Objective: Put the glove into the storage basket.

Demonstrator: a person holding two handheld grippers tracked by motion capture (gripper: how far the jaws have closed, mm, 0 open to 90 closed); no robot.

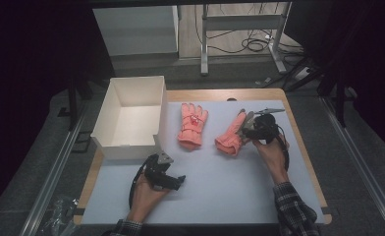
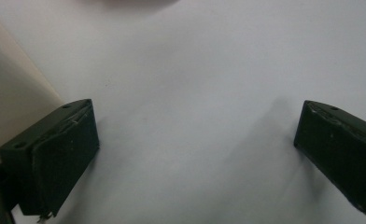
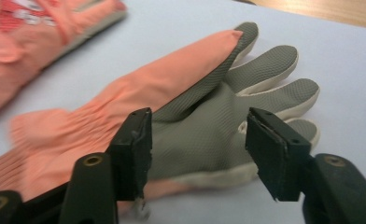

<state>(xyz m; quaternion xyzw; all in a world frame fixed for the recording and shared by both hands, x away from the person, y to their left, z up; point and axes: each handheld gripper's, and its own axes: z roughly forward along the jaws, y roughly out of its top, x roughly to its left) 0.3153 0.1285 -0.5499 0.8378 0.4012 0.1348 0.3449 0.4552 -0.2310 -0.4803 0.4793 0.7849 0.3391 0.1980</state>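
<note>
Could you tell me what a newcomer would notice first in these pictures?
Two salmon-pink gloves on the pale mat: one glove lies flat mid-table, the other glove lies at the right gripper, grey palm between its jaws. A white open box sits at the left edge, the left gripper open near it.

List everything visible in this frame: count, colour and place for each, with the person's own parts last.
Gloves: 2, pink; one back up at mid-table, one grey palm up to its right, between the right gripper's jaws.
Box: 1, white, open, table's left far corner.
Mat: 1, pale blue-grey, covering the table.
Table: 1, wooden edge showing.
Cables: several, black, floor beyond the table.
Left gripper: 1, black, open over bare mat near the box.
Right gripper: 1, black, at the right glove.
Hands: 2, left, right; plaid sleeves.
</note>
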